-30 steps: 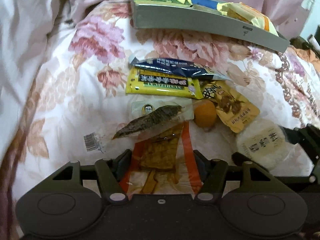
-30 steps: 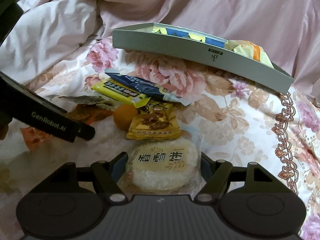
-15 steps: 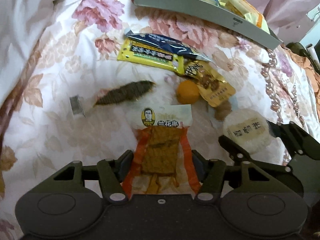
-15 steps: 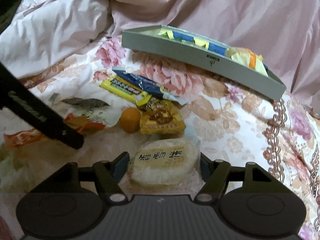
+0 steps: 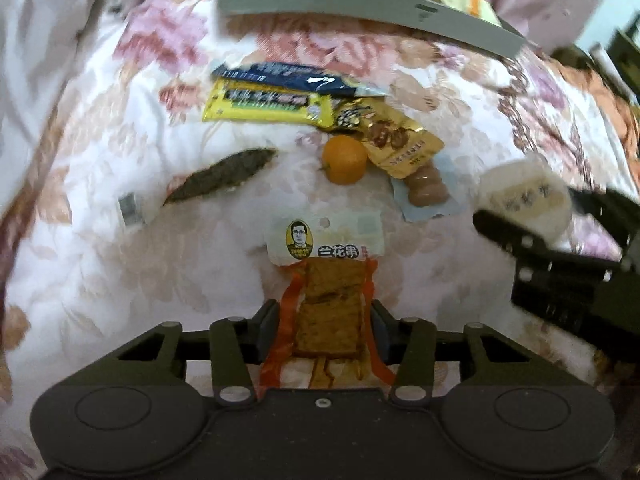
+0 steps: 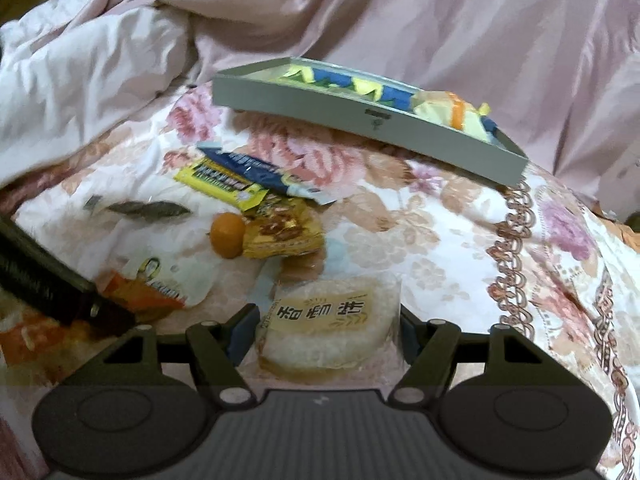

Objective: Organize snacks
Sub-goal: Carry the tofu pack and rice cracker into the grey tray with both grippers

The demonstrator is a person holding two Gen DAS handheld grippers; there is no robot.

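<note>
Left to right across the floral bedspread (image 5: 100, 240). Far left: a clear packet of dark dried fish (image 5: 224, 174) lies flat, apart from the other snacks. Beside it, toward the back, a yellow bar wrapper (image 5: 260, 106) lies partly under a dark blue wrapper (image 5: 288, 78). Centre: a small orange fruit (image 5: 345, 159) touches a golden nut packet (image 5: 400, 144), which overlaps a clear packet of brown round pieces (image 5: 426, 192). Near the lens, the left gripper (image 5: 326, 328) has its fingers (image 5: 268, 330) closing on an orange-edged packet of brown tofu strips (image 5: 332, 304); the pads press both edges of the packet, whose white label end points away from the camera. Right: the right gripper (image 6: 326, 336) holds a round white rice cracker in clear wrap (image 6: 326, 330) between widely spread fingers (image 6: 242, 334) that touch its wrap on both sides. Rear: a grey tray (image 6: 360, 120) rests on the bedspread before a pink rumpled quilt (image 6: 440, 20); yellow, blue and orange packets (image 6: 440, 106) already lie inside it.
</note>
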